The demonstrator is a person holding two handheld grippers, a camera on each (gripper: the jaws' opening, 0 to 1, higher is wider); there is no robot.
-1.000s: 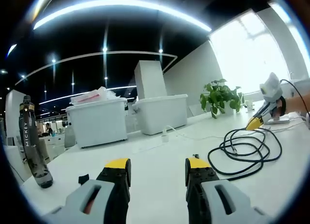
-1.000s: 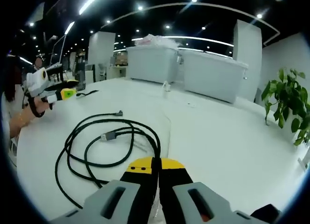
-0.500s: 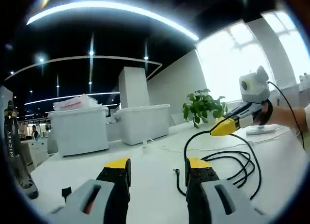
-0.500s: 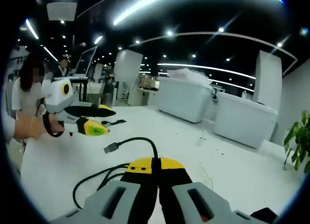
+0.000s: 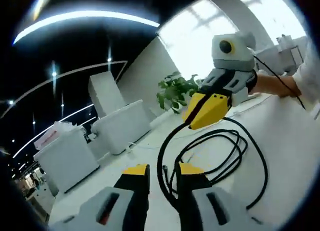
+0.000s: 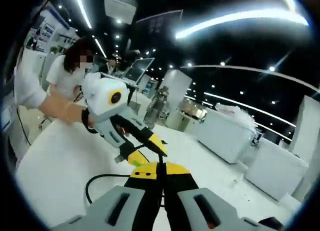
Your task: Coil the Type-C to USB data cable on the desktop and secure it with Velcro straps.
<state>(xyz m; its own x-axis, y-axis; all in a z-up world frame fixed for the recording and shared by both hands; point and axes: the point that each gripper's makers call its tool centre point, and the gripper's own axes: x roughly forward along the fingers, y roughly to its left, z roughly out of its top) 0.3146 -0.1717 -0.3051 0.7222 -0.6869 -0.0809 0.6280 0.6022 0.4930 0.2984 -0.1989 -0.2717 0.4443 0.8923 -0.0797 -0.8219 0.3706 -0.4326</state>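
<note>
Around the work area there's a row of big white plastic storage bins (image 5: 120, 133) with lids along the far side of the counter (image 5: 290, 141), a leafy green potted plant (image 5: 172, 91) by the bright window, and a tall white pillar (image 5: 100, 93) behind the bins. In the right tool view the same sort of bins (image 6: 227, 136) sit further back, plus a laptop or monitor (image 6: 136, 70) on another desk and a person in a white top (image 6: 65, 73) off to the side. Nothing really blocks the cable itself except the two tools crowding together.

The counter is plain glossy white, smooth, pretty bare. Room is a dim open office with a dark ceiling, long curved light strips and small spot lights.

The black data cable (image 5: 235, 156) lies in loose round loops on the counter, thin and rubbery looking. One strand rises off the surface up to the right tool (image 5: 206, 111), whose yellow tips are pinched together on it. The left tool (image 5: 162, 172) has its yellow-tipped jaws slightly apart with a cable strand running down between them; can't tell if it's touching. In the right tool view, the right tool (image 6: 160, 169) is closed tight, with the left tool (image 6: 145, 143) coming in just ahead of it
</note>
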